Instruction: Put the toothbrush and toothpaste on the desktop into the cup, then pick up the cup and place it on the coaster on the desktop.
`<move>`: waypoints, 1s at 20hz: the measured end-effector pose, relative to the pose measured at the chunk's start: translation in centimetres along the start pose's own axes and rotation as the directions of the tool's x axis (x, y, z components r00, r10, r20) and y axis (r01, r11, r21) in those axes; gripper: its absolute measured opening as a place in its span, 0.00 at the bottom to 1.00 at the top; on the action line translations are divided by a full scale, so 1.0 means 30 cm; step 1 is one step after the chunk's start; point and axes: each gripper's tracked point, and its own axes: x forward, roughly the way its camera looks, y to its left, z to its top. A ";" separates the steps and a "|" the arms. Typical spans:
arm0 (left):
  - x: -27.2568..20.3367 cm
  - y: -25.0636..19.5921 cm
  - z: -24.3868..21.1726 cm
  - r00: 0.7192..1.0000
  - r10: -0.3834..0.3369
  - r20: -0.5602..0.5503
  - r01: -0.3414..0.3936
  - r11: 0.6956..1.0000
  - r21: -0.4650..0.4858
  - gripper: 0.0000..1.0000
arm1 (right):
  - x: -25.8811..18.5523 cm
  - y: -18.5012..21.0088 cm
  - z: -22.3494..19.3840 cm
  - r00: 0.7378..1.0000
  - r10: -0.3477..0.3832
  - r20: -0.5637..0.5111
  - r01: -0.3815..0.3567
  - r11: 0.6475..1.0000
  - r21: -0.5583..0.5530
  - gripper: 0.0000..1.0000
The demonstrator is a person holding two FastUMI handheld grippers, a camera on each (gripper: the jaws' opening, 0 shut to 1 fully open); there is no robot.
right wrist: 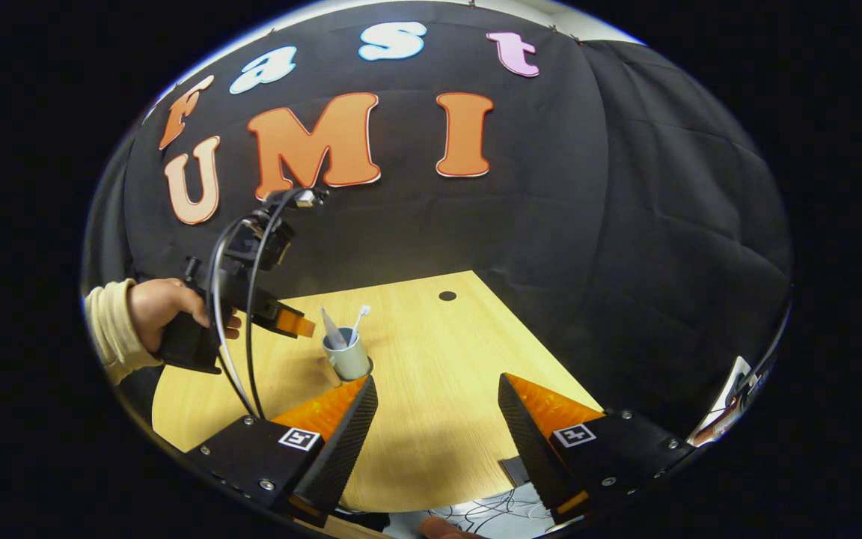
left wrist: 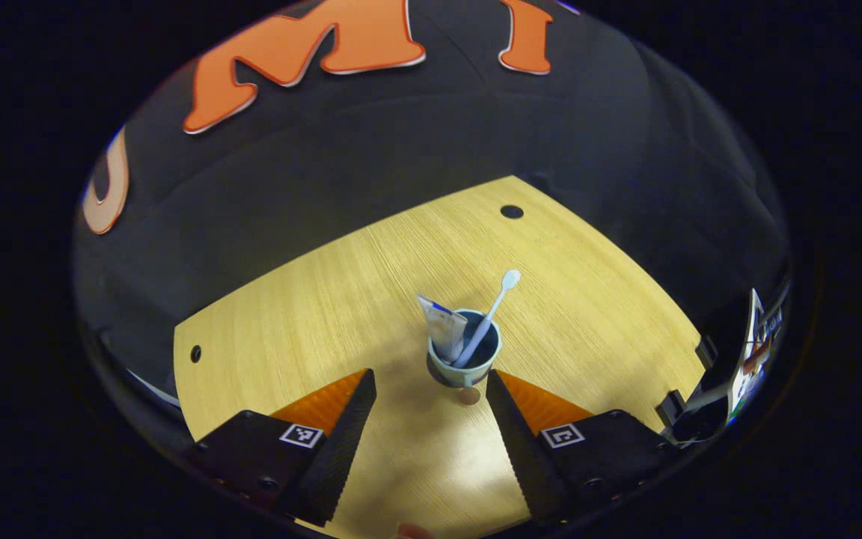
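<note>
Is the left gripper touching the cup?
Apart. Left gripper view: bare desk lies between the open left gripper and the cup.

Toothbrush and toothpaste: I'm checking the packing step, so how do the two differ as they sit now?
The toothbrush is a thin pale stick that leans right and rises well above the rim; the toothpaste is a flat, wide tube that leans left and stands lower. The toothbrush ends in a small rounded head, the toothpaste in a flat crimped edge. Both stand inside the cup on the desktop.
</note>
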 end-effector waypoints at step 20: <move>-0.908 0.353 -0.353 0.867 0.376 0.326 -0.219 0.877 -0.429 0.99 | -0.073 0.213 0.150 0.951 0.276 0.139 -0.251 0.953 -0.171 0.97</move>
